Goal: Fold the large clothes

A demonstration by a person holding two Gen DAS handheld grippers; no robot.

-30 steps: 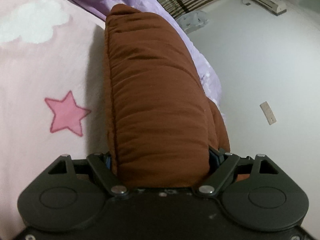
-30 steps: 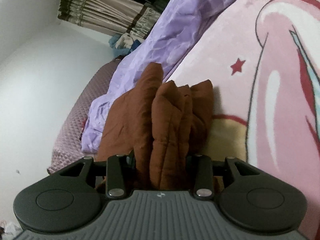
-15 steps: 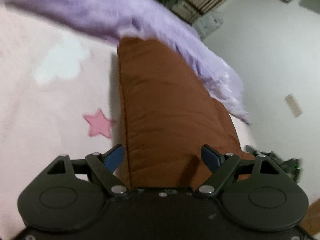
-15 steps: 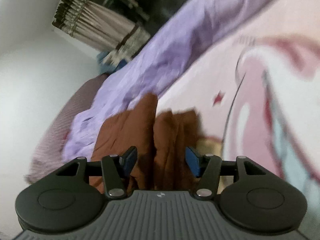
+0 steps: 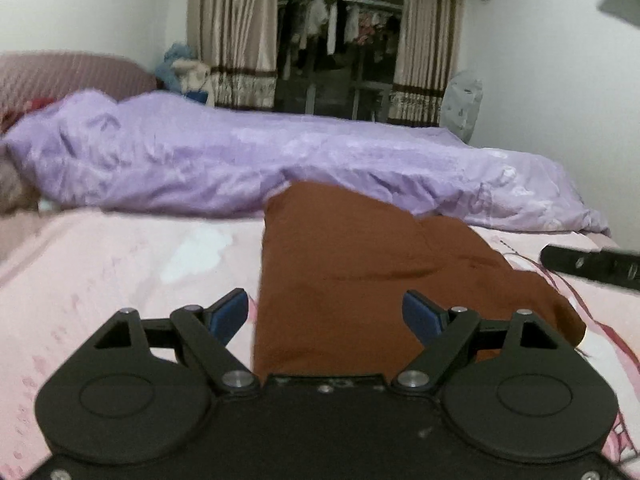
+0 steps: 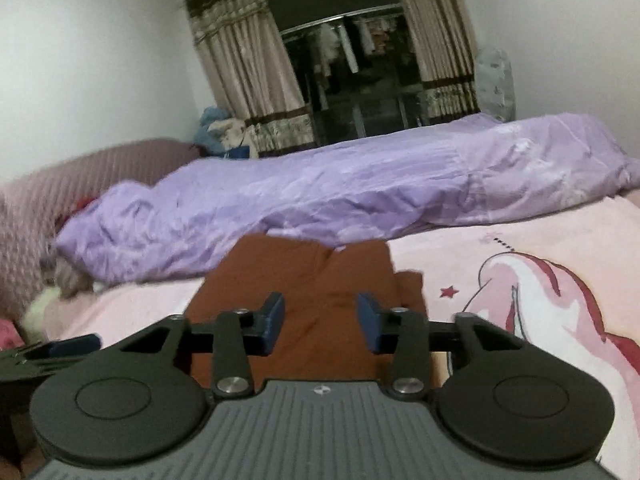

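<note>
A rust-brown folded garment [image 5: 360,272] lies flat on the pink printed bed cover [image 5: 100,272]. It also shows in the right wrist view [image 6: 316,292]. My left gripper [image 5: 326,314] is open and empty, just in front of the garment's near edge. My right gripper [image 6: 320,322] is open and empty, also at the garment's near side. Neither holds any cloth. Part of the right gripper shows in the left wrist view [image 5: 588,266], and part of the left gripper shows in the right wrist view [image 6: 52,350].
A crumpled purple duvet [image 5: 280,172] lies along the far side of the bed, just behind the garment. A mauve headboard [image 6: 48,200] is at the left. Curtains [image 5: 232,28] and a dark closet stand beyond the bed. The pink cover [image 6: 540,300] has a unicorn print.
Both grippers have let go of the brown garment and opened. Both have drawn back and levelled out, so the views now look across the bed. The garment now lies flat.
</note>
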